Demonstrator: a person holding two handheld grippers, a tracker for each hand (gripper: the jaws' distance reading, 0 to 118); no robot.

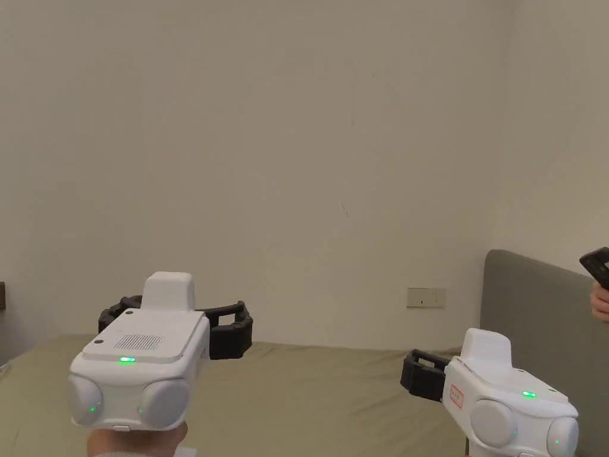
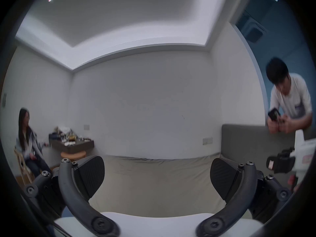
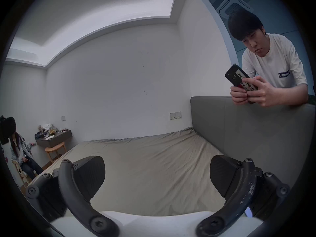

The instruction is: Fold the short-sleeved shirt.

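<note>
My left gripper [image 1: 172,324] is held level above the bed, its black jaws wide apart with nothing between them. In its own view the left gripper [image 2: 157,175] stands open over the bare tan sheet [image 2: 153,199]. Lower on the right, my right gripper [image 1: 423,373] hovers near the headboard. Its own view shows the right gripper [image 3: 157,175] open and empty too, with smooth sheet [image 3: 145,155] beneath it. The right gripper [image 2: 280,162] also appears at the right edge of the left gripper view.
A grey padded headboard [image 1: 535,309] bounds the bed on the right. A person [image 3: 273,66] leans on it holding a phone. Another person [image 2: 27,138] sits at the far left beside a cluttered wall shelf [image 2: 73,141] and a wooden stool [image 3: 56,148].
</note>
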